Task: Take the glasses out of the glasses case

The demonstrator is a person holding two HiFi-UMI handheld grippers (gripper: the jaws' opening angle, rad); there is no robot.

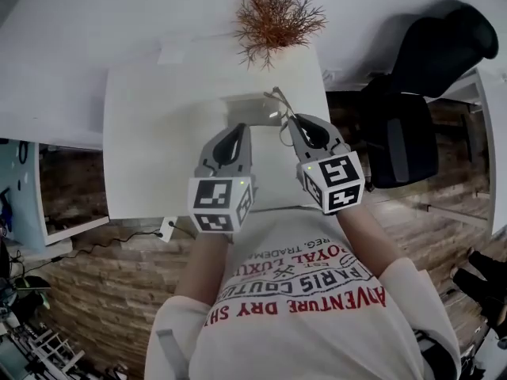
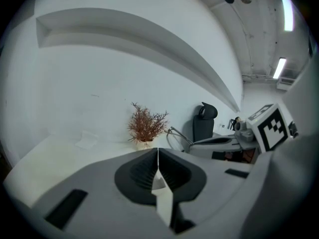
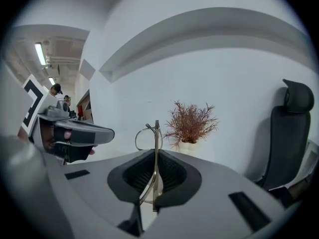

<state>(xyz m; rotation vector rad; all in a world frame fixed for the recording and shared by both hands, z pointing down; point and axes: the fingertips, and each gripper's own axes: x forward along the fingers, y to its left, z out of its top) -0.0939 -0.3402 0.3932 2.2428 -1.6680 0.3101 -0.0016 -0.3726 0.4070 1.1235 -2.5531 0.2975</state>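
Thin metal-framed glasses [image 1: 279, 108] are up in the air over the white table [image 1: 150, 141], with my right gripper [image 1: 290, 122] shut on one of their arms. In the right gripper view the arm [image 3: 156, 143] runs up between the pads and a lens ring stands above the tips. My left gripper [image 1: 238, 131] is shut on a thin white edge [image 2: 162, 188], seemingly of the glasses case. The pale grey case [image 1: 247, 109] shows just beyond its tips, left of the glasses. The two grippers are side by side, and the left gripper view has the right gripper [image 2: 219, 142] and the glasses [image 2: 174, 136].
A dried reddish plant [image 1: 273, 14] in a white pot stands at the table's far edge by the wall. A black office chair [image 1: 420, 93] is to the right of the table. A person [image 3: 56, 89] is far off in the room.
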